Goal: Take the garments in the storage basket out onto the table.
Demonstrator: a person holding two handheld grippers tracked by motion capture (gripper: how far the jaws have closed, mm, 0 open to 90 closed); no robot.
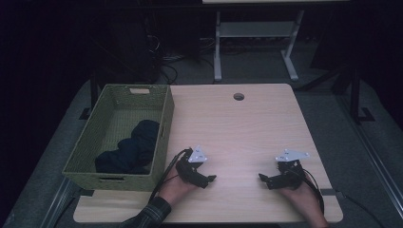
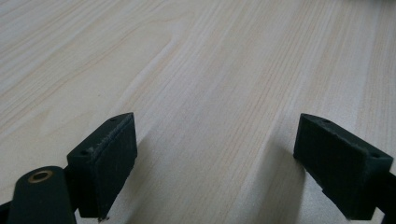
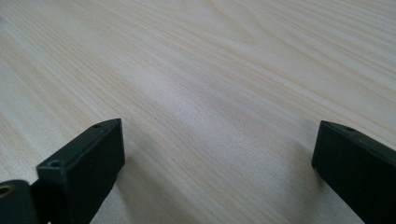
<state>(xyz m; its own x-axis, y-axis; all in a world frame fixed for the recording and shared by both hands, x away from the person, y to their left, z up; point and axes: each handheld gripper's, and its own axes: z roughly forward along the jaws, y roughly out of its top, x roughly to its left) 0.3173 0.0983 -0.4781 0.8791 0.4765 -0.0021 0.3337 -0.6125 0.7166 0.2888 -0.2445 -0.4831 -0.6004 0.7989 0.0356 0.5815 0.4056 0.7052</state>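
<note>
The wooden table lies bare across most of its top, with only a small round hole near its far edge. On its left side stands a green woven basket, its long axis running from the near edge away toward the far edge, and inside it, toward the near right corner, lies a heap of dark cloth, stretched roughly along that same axis. The left gripper rests low on the table just beside the basket's right wall, so it is much the nearer of the two to the cloth; the right gripper sits well apart on the table's right half. Both point inward at each other, away from the basket. Both stand released, jaws spread wide over plain wood with nothing between them, as each gripper view shows. To reach the cloth, the left gripper would likely have to turn and rise over the basket's wall, which is what stands in the way.
</note>
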